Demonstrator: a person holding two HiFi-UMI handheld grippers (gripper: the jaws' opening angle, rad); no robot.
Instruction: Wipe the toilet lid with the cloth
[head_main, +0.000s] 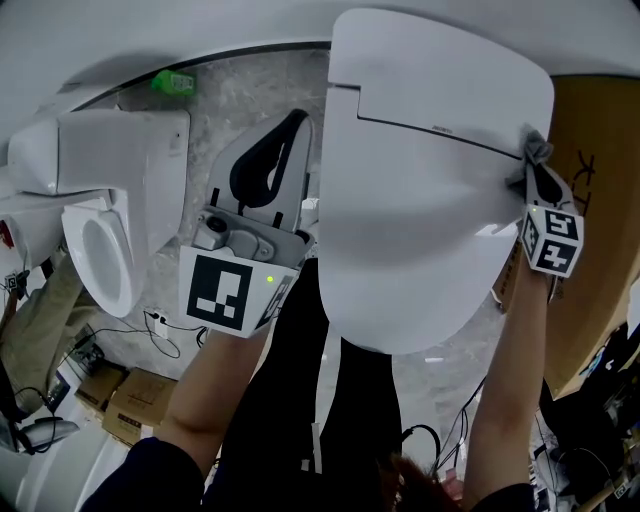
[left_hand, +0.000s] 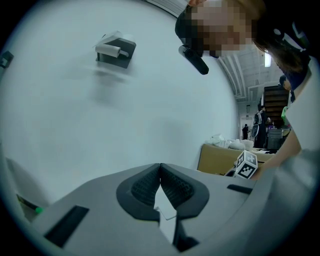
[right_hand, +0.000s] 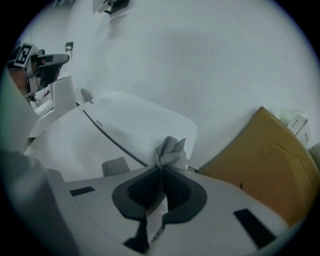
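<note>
right gripper view: right claw (right_hand: 161, 167) pinches cloth (right_hand: 170, 149) against toilet lid (right_hand: 125, 120); left claw (left_hand: 160, 172) closed.

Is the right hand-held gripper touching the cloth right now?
Touching. The right gripper view shows the right hand-held gripper with its jaws closed on the cloth, whose grey folds bunch out just past the tips.

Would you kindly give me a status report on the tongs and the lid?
Right tongs shut on grey cloth, at right edge of toilet lid. Left tongs shut, empty, left of lid. Cardboard box close beside right tongs.
</note>
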